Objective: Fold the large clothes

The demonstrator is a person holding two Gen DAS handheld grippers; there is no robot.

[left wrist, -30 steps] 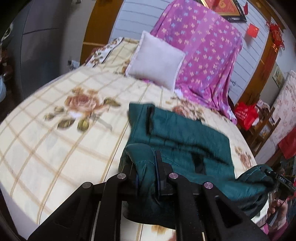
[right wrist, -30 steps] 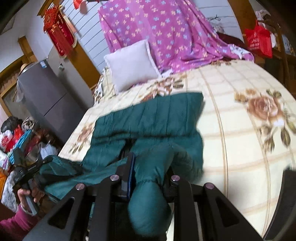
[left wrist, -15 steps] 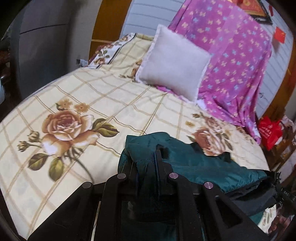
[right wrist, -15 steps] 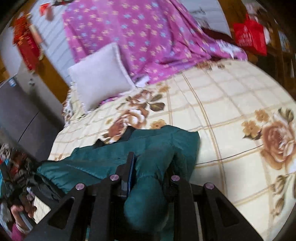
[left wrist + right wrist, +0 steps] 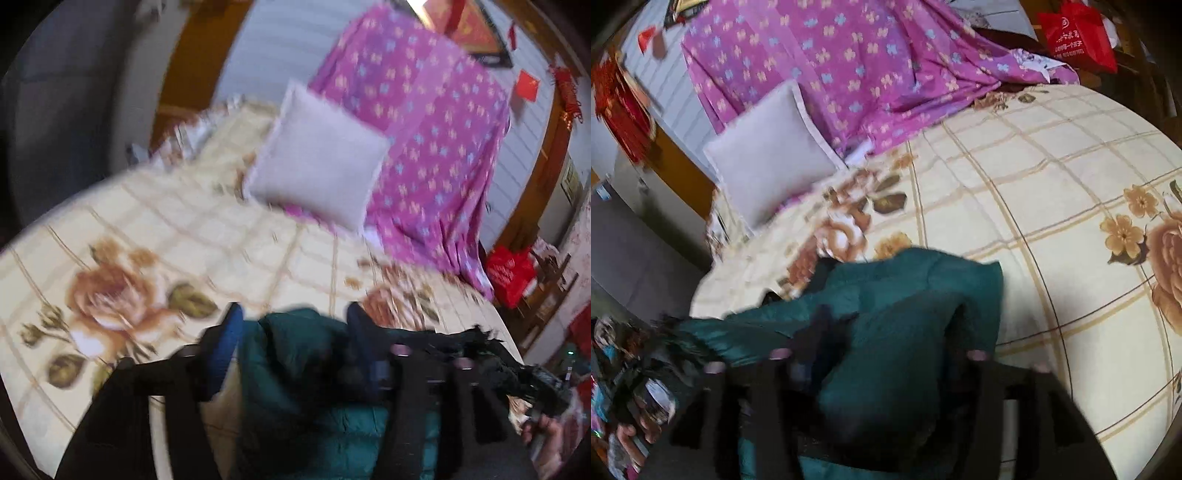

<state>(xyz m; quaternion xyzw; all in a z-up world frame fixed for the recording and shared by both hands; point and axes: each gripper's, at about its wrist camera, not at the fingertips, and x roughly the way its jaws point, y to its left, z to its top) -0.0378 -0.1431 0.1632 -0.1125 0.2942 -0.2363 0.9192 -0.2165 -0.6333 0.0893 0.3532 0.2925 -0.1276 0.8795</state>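
Observation:
A dark green padded jacket [image 5: 295, 369] lies folded near the front edge of the floral checked bed [image 5: 184, 229]. My left gripper [image 5: 293, 317] stands over its left end. Its jaws are opening, with a fold of the jacket between them and a gap at the blue pad [image 5: 225, 336]. In the right wrist view the jacket [image 5: 916, 280] bulges up between the spread fingers of my right gripper [image 5: 890, 328], whose jaws are also opening. Blur hides whether those pads still touch the cloth. Each view catches the other gripper and a hand at its edge.
A pale pillow [image 5: 317, 166] leans against a purple flowered cloth [image 5: 436, 129] at the head of the bed. A red bag [image 5: 509, 273] sits beside the bed at the right. A grey cabinet [image 5: 628, 251] stands to the left. Bare bedspread [image 5: 1052, 206] stretches beyond the jacket.
Both grippers were shut on folds of the jacket and carried it forward over itself. Now both pairs of jaws have spread apart and the jacket lies doubled on the bed.

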